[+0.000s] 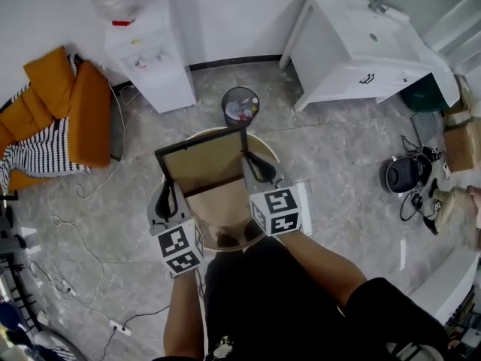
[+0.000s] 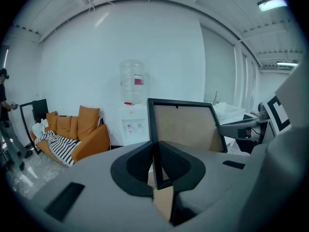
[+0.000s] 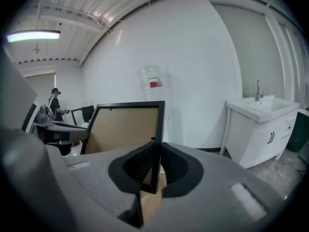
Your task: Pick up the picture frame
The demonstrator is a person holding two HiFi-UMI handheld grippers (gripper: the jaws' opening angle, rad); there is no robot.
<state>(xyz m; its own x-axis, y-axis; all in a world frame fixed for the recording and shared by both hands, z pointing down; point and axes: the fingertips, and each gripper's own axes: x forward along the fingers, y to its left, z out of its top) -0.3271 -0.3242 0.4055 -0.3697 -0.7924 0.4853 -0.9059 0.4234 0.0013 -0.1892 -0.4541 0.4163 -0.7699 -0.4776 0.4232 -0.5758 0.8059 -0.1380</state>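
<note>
Overhead, the round tabletop (image 1: 225, 220) sat directly below the person, and everything else was placed from it.

- Picture frame (image 1: 203, 162): over the far half of the tabletop, black rails, brown backing turned toward the person. It looked tilted, far rail higher than the near one. Judged clear of the tabletop, though no view showed the gap outright.
- Long axis: ran side to side across the tabletop, from one pair of tongs to the other.
- Left tongs (image 1: 168, 198): at the tabletop's left edge, clamped on the frame's left side rail. The left gripper view showed the pads pressed on that rail (image 2: 157, 166), with the frame (image 2: 186, 127) spreading off to the right.
- Right tongs (image 1: 260, 168): over the tabletop's right side, slightly farther out than the left pair, clamped on the right side rail. The right gripper view showed the same pinch (image 3: 155, 168), with the frame (image 3: 123, 127) spreading off to the left.

So the frame lay inward of both tongs, bridged between them, with neither hand nearer. Judgement: any further lift would need both hands level, or the frame could twist in the pads.
</note>
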